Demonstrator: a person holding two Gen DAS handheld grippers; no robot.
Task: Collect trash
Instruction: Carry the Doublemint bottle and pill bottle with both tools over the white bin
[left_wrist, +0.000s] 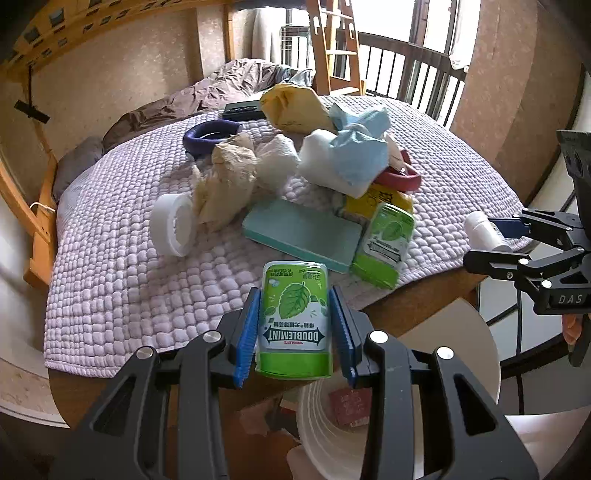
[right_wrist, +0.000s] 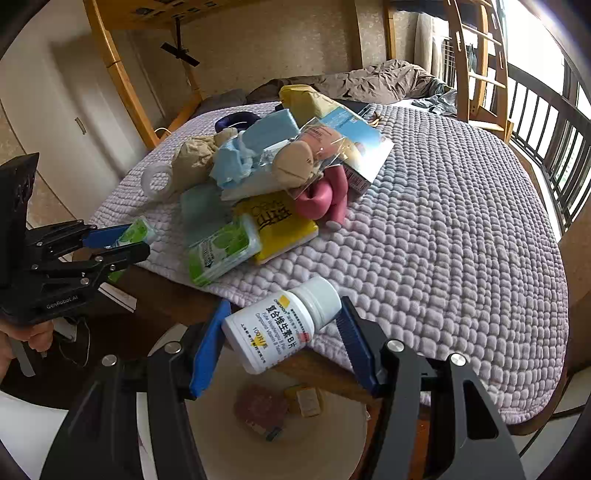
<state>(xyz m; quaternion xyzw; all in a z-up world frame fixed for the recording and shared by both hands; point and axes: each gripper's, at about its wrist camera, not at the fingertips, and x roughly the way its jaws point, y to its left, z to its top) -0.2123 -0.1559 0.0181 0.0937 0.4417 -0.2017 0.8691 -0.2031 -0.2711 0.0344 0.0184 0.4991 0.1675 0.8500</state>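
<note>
The green gum can (left_wrist: 293, 319) sits squeezed in the left gripper (left_wrist: 295, 328) low in the frame, while the right gripper (right_wrist: 282, 343) squeezes a white pill bottle (right_wrist: 280, 326).

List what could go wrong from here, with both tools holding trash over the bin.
1. The white pill bottle sits tilted between the right tool's pads, so it may twist out and land beside the white bin.
2. The left tool holds the green gum container above the table edge, not squarely over the bin; released now, it might miss.
3. Both tools are close together; they could bump.
</note>
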